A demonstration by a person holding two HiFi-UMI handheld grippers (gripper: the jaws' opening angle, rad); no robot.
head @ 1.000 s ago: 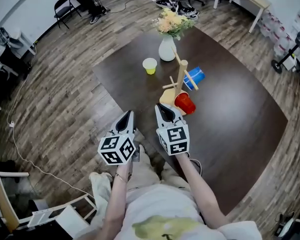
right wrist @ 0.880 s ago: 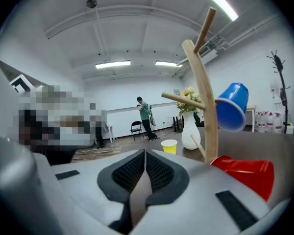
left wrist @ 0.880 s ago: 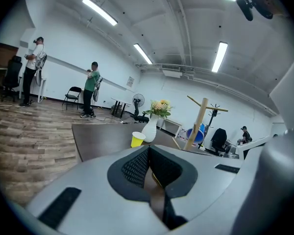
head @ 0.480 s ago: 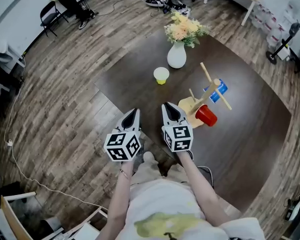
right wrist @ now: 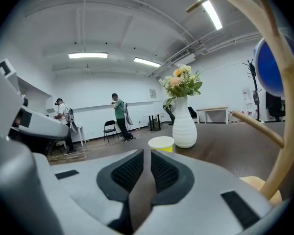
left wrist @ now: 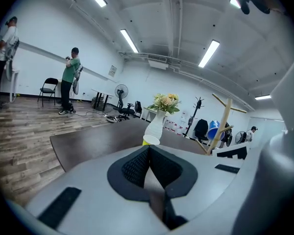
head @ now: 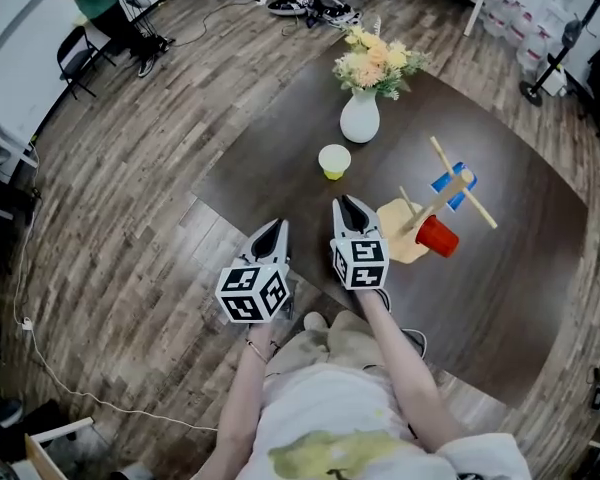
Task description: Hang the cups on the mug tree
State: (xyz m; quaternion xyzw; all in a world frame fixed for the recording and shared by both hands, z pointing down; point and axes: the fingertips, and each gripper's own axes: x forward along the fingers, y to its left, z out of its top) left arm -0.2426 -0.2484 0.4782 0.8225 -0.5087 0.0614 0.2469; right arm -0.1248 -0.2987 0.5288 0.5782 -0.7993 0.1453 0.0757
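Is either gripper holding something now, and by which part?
Nothing is held. The left gripper and the right gripper are both shut and empty; the yellow cup stands untouched.

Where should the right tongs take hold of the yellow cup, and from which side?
Probably its side wall near the rim, coming from the person's side: the yellow cup stands upright, mouth up, apart from the vase, ahead of the right tongs.
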